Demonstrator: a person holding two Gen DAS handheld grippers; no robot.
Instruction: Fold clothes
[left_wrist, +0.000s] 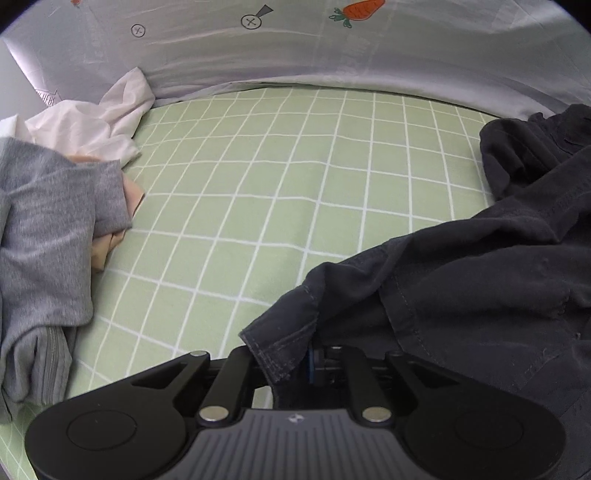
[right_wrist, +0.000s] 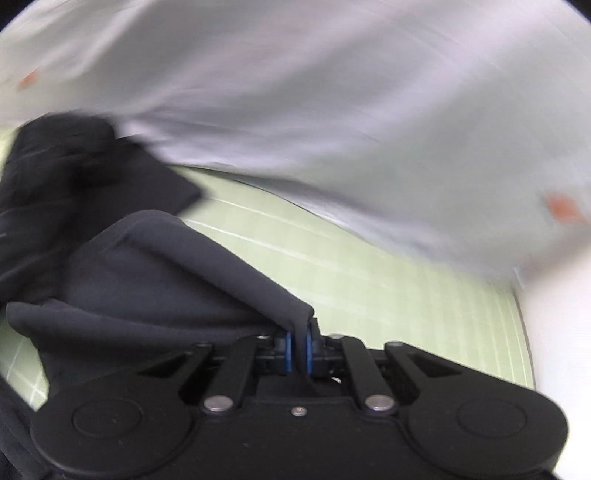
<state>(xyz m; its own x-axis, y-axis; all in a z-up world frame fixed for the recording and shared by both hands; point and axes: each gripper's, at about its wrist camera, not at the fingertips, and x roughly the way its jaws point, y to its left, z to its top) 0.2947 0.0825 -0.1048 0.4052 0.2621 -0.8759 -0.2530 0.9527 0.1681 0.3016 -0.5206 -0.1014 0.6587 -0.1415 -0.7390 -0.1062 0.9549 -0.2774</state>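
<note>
A dark navy garment (left_wrist: 461, 280) lies crumpled over the right half of the green checked sheet (left_wrist: 258, 192). My left gripper (left_wrist: 299, 354) is shut on a hemmed corner of it, which drapes over the fingers and hides them. In the right wrist view, which is motion-blurred, my right gripper (right_wrist: 298, 350) is shut on a folded edge of the same dark garment (right_wrist: 155, 273), lifted above the sheet (right_wrist: 388, 288). The blue pads (right_wrist: 287, 350) press the cloth between them.
A grey garment (left_wrist: 48, 236) is heaped at the left, over a peach one (left_wrist: 110, 243), with a white one (left_wrist: 99, 118) behind it. A pale sheet with carrot prints (left_wrist: 332, 48) hangs along the back; it also shows in the right wrist view (right_wrist: 332, 110).
</note>
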